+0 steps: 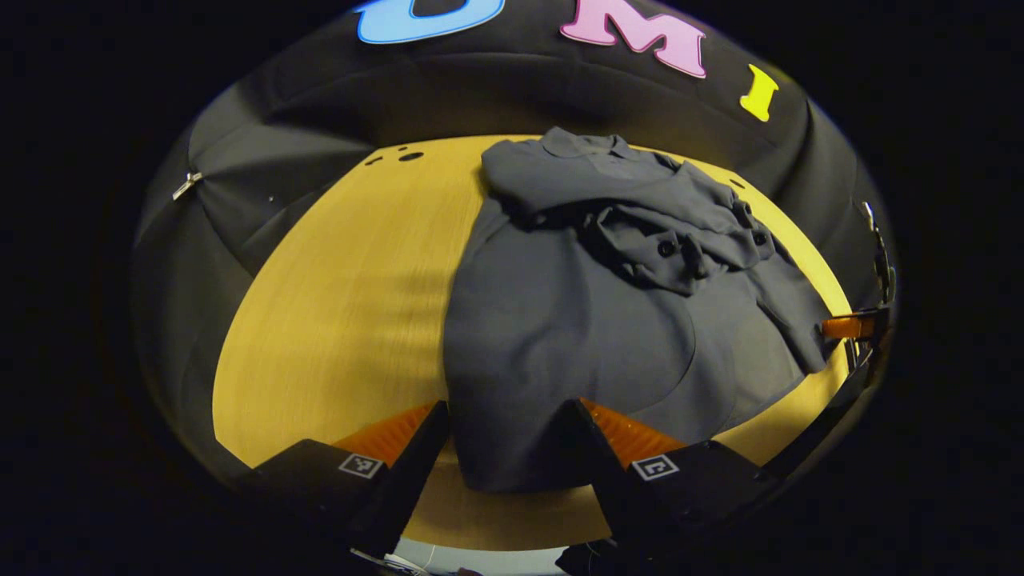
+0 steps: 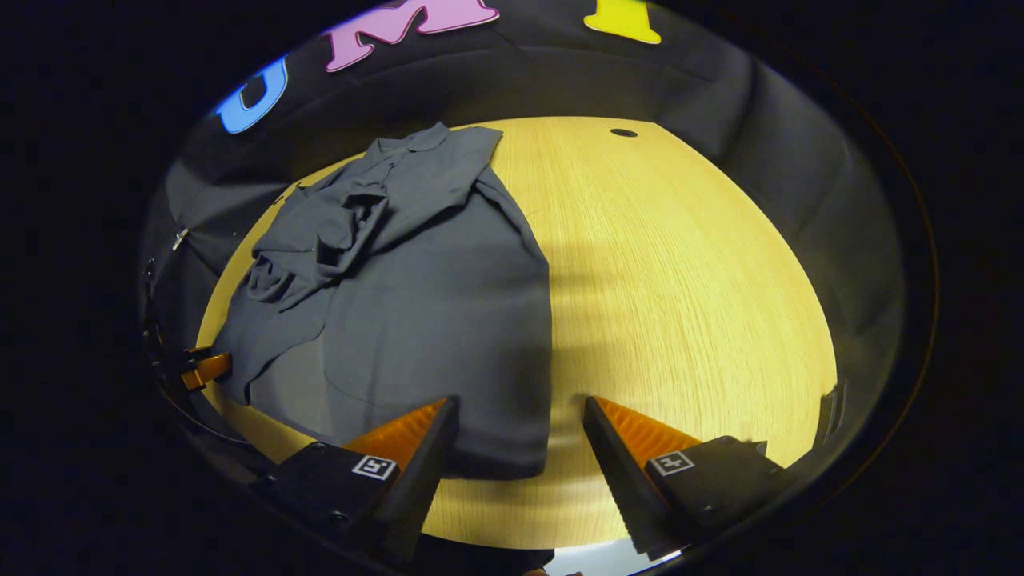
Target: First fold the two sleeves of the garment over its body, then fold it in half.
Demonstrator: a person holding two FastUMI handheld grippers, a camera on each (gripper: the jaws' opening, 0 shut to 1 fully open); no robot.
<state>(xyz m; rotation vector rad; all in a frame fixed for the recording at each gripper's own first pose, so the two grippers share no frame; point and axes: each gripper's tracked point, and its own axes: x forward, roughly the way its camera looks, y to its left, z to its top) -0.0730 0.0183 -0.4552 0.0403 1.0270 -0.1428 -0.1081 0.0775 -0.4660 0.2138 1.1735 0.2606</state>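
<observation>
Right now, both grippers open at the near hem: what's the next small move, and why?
Probably lower both grippers onto the shirt's near hem and pinch it. Both sleeves look already folded over the body, bunched near the collar, so the half fold is what remains. The left gripper straddles one hem corner with fingers apart; the right gripper stands open at the other corner.

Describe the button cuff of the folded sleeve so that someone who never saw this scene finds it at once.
Start at the yellow wooden table, where a dark grey shirt lies with its collar toward the black wall. Both sleeves are folded across its upper body. The cuff is the crumpled end near the middle, in the left gripper view; unlike the smooth cloth around it, it carries small dark round buttons.
</observation>
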